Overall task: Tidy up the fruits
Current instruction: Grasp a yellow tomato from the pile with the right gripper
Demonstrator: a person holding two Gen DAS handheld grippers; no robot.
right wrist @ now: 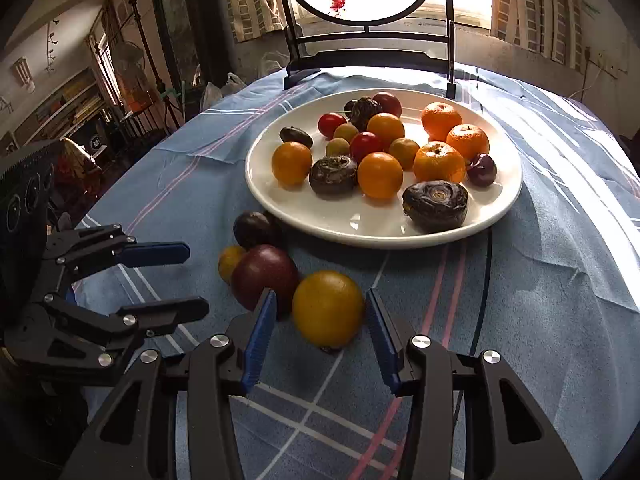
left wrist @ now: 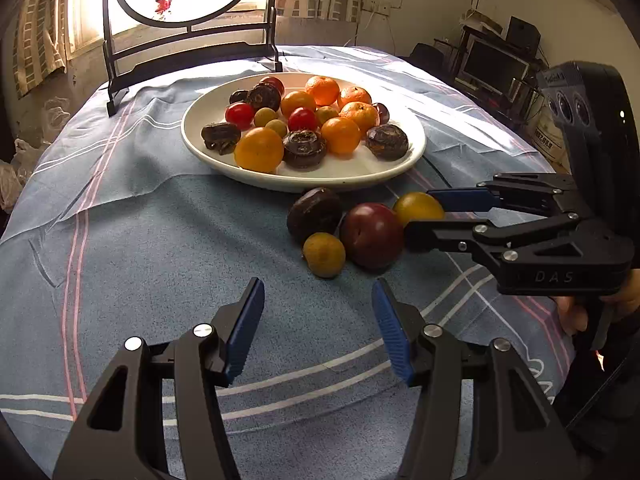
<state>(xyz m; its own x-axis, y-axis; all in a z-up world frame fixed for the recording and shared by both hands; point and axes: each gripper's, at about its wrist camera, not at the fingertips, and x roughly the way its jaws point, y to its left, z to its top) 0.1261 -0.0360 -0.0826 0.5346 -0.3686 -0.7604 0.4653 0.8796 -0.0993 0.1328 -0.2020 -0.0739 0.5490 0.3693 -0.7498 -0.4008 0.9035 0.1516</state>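
While the left gripper (left wrist: pixel 318 320) waits with jaws apart and empty, the right gripper (right wrist: pixel 320 320) brackets — unclosed — the yellow-orange fruit (right wrist: pixel 328 309) near the table's front edge beside the plate (right wrist: pixel 508 200); smooth, light, likely soft-skinned, best pinched gently across its middle.
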